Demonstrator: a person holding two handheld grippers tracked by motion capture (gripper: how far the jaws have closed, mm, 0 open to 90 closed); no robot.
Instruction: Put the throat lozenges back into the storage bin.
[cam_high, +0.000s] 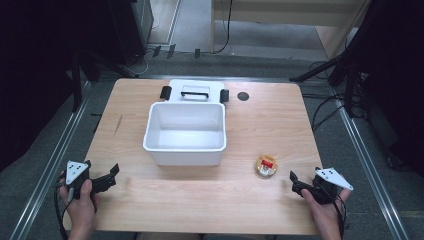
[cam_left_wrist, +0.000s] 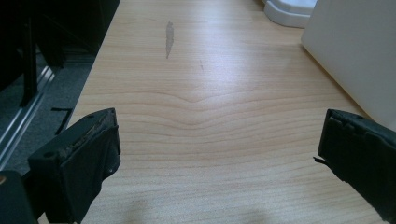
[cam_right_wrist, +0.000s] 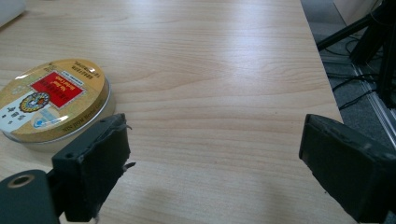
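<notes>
Both grippers, left gripper (cam_high: 111, 175) and right gripper (cam_high: 295, 181), are resting with jaws spread, empty; round tin (cam_high: 266, 165) is lying right of the white bin (cam_high: 184, 152) (lid (cam_high: 194, 92) off behind it); nothing seems begun

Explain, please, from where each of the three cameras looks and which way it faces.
High view: above the person's side, facing forward and down at the table; both hands with the left gripper and right gripper.
Left gripper view: along open jaws toward the white bin.
Right gripper view: along open jaws; round tin at left.
Shared: tin and bin.
</notes>
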